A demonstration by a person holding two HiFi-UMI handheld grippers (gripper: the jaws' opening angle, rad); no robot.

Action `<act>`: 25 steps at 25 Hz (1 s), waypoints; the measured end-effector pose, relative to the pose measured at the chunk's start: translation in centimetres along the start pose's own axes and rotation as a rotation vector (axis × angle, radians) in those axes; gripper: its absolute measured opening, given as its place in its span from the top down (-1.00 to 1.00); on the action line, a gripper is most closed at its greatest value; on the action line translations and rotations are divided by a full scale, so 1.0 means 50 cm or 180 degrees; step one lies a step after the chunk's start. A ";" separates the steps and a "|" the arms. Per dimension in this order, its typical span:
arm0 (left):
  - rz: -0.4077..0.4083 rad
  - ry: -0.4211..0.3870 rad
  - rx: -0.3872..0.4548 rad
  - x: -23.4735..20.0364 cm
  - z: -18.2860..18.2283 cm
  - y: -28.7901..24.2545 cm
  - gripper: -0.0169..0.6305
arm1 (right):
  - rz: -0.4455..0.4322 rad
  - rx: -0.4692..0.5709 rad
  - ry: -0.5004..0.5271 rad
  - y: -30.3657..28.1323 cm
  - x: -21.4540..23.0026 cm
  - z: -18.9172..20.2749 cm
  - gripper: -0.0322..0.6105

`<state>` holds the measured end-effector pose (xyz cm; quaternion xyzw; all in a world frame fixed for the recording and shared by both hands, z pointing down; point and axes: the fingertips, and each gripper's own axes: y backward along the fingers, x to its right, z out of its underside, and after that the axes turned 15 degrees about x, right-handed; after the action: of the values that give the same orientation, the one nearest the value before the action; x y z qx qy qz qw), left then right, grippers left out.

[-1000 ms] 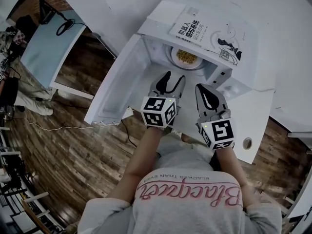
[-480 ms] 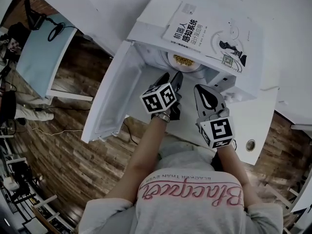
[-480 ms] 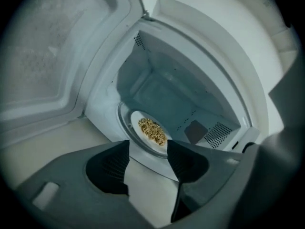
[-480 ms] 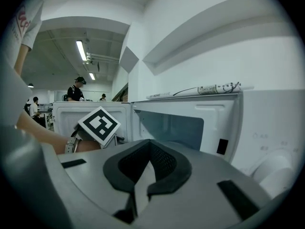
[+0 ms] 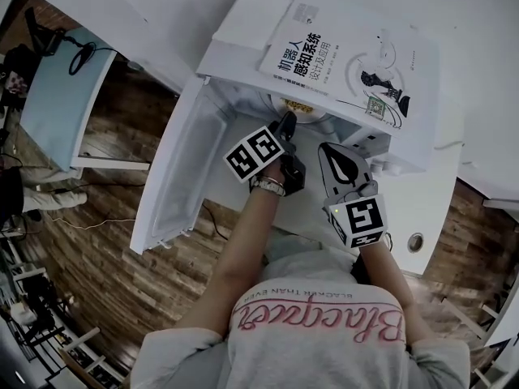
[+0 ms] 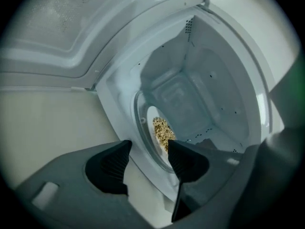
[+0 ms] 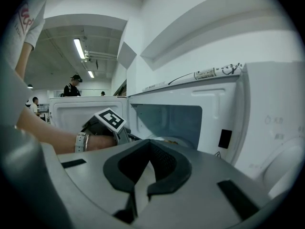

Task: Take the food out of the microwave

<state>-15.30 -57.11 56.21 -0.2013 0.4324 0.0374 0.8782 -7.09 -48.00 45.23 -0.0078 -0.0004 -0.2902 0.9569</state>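
Compared with a second ago, left gripper (image 5: 285,124) has rolled and entered the white microwave oven (image 6: 200,80). Its jaws are opening, with nothing between them yet. Right gripper (image 5: 339,159) is closed and empty. The white round plate of yellow grains (image 6: 161,131) lies at frame centre; I would pinch its near rim squarely and keep it level.

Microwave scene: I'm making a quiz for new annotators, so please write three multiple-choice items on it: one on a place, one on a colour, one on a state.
1. Where does the book lie?
A. on top of the microwave
B. inside the microwave
C. on the floor

2. What colour is the food on the plate?
A. green
B. yellowish
C. red

3. How is the microwave's door?
A. shut
B. swung open
C. removed

Answers:
1 A: the head view shows it flat on the roof.
2 B: the left gripper view shows yellowish grains.
3 B: the cavity lies exposed beside it.
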 end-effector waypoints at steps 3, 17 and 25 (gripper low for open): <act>-0.0178 0.0077 -0.0005 -0.012 0.004 -0.010 0.20 | -0.0001 -0.0028 -0.0004 0.000 0.001 0.008 0.87; -0.0150 0.0725 -0.0083 -0.027 0.024 0.020 0.28 | 0.0001 -0.0040 0.0050 0.017 -0.017 0.004 0.87; 0.0133 0.0983 -0.0033 0.005 0.016 0.030 0.85 | -0.0021 -0.0035 0.0083 0.032 -0.035 0.001 0.87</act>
<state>-14.92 -55.45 55.96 -0.2002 0.5661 0.0265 0.7992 -7.68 -45.70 45.24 -0.0093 0.0137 -0.2934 0.9558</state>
